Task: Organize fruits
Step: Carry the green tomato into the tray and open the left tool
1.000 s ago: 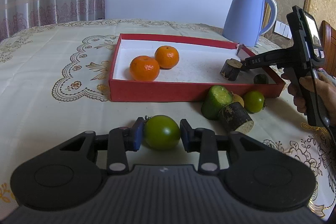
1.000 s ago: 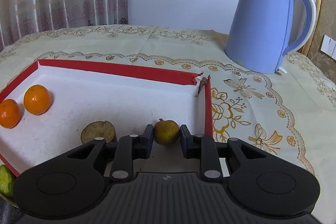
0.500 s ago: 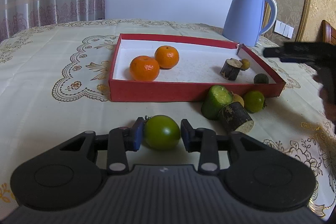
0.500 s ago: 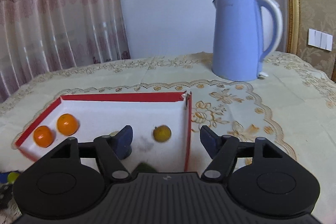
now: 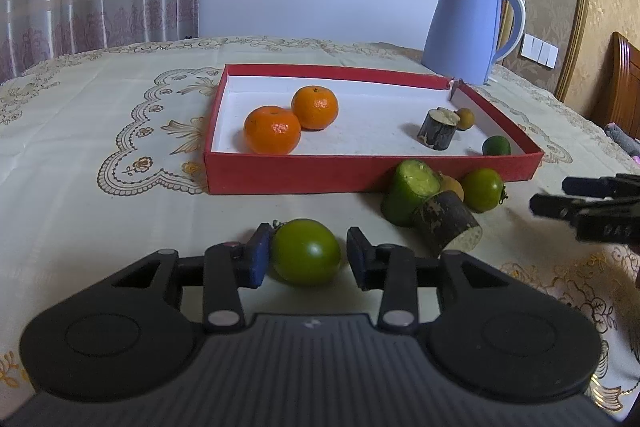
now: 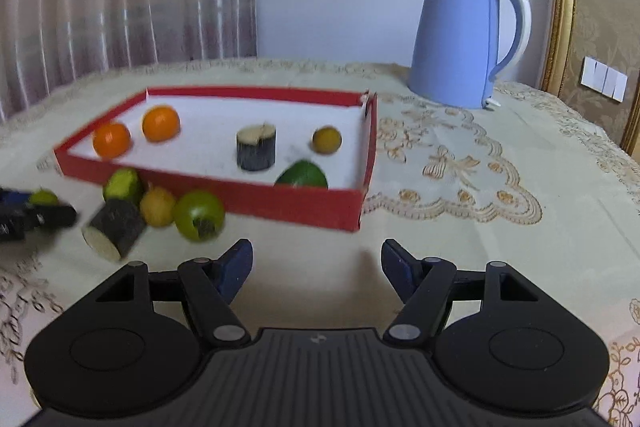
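Green tomato (image 5: 306, 251) on tablecloth, loosely between my left gripper (image 5: 306, 257) pads; right gripper (image 6: 316, 267) spread empty, facing red tray (image 6: 280, 199).

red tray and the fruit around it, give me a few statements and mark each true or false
1. Two oranges lie in the red tray. True.
2. The blue kettle stands inside the tray. False: it stands on the tablecloth behind it.
3. The left tongs have a green tomato between their pads. True.
4. The right tongs grip a yellow fruit. False: they are open and empty.
5. Every fruit is in the tray. False: several lie outside its front wall.
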Demonstrator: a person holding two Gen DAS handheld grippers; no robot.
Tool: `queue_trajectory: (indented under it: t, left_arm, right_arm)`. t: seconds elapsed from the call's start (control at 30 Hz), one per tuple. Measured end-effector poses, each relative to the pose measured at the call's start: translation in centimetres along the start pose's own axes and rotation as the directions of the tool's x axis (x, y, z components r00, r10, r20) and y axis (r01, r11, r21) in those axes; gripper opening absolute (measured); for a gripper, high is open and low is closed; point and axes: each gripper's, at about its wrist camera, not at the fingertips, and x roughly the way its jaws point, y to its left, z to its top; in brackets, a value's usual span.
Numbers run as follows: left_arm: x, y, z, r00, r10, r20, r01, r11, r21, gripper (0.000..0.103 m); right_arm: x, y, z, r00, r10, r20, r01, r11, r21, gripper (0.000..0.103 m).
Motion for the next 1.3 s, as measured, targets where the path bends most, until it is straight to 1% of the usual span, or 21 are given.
queue_trajectory:
  t: [0.13,0.2,0.27,0.43,0.47,0.53,0.57,0.6,0.63,0.67,0.73,1.0,1.13,1.23,1.3]
  left_arm:
    - [0.0,-0.1,0.0,1.000,0.001,-0.001,-0.001,1.000,0.002,0.036]
    - [0.0,-0.1,0.0,1.000,0.002,-0.001,-0.002,1.000,0.002,0.036]
    - [0.0,-0.1,0.0,1.000,0.003,-0.001,-0.003,1.000,0.004,0.036]
    - [0.0,-0.3,0.0,1.000,0.013,-0.003,-0.013,1.000,0.018,0.036]
    - [0.0,-0.4,0.0,1.000,0.016,-0.003,-0.016,1.000,0.021,0.036]
    - [0.1,-0.4,0.0,1.000,0.021,-0.002,-0.021,0.999,0.027,0.036]
    - [0.0,-0.4,0.0,1.000,0.023,-0.002,-0.023,0.999,0.028,0.036]
    - [0.0,-0.4,0.0,1.000,0.025,-0.001,-0.025,0.999,0.026,0.035]
    - [0.0,-0.4,0.0,1.000,0.027,0.000,-0.027,0.999,0.024,0.034]
    - [0.0,-0.3,0.0,1.000,0.031,0.000,-0.031,0.999,0.022,0.032]
    - [0.0,-0.3,0.0,0.999,0.032,0.001,-0.032,0.999,0.020,0.032]
    - [-0.5,-0.6,-0.1,0.999,0.039,0.001,-0.039,0.999,0.034,0.032]
    - [-0.8,-0.5,0.2,0.999,0.046,0.009,-0.047,0.999,0.023,0.032]
    - [-1.5,-0.7,0.8,0.999,0.032,0.027,-0.033,0.999,0.020,0.032]
    - [-1.9,-1.1,1.9,0.999,0.012,0.045,-0.014,0.999,0.029,0.032]
  right_arm:
    - [0.7,-0.1,-0.3,0.999,0.027,-0.030,-0.026,0.999,0.026,0.071]
    - [0.7,-0.4,-0.4,0.999,0.032,-0.028,-0.030,0.999,0.044,0.071]
    - [0.8,-0.5,-0.4,0.999,0.033,-0.037,-0.031,0.998,0.053,0.074]
    - [0.9,-0.1,-0.4,0.999,0.024,-0.044,-0.022,0.999,0.032,0.078]
    - [0.8,-0.2,-0.4,0.999,0.024,-0.045,-0.023,0.999,0.037,0.081]
    - [0.9,-0.3,-0.4,0.998,0.026,-0.050,-0.024,0.999,0.040,0.082]
    - [1.0,-0.2,-0.4,0.998,0.022,-0.051,-0.021,0.999,0.035,0.085]
    - [1.0,-0.2,-0.4,0.998,0.013,-0.054,-0.012,0.999,0.033,0.094]
    - [1.2,-0.3,-0.4,0.998,-0.006,-0.065,0.009,0.999,0.041,0.099]
    - [1.3,-0.6,-0.4,0.997,-0.008,-0.073,0.012,0.998,0.055,0.100]
    - [1.2,-0.8,-0.4,0.998,0.002,-0.069,0.002,0.998,0.066,0.100]
    - [1.3,-0.7,-0.4,0.997,-0.005,-0.074,0.009,0.998,0.054,0.101]
    - [1.3,-0.7,-0.4,0.997,-0.005,-0.074,0.009,0.998,0.055,0.101]
    - [1.3,-0.7,-0.4,0.997,-0.005,-0.074,0.009,0.998,0.054,0.101]
    - [1.3,-0.7,-0.4,0.997,-0.005,-0.074,0.009,0.998,0.055,0.101]
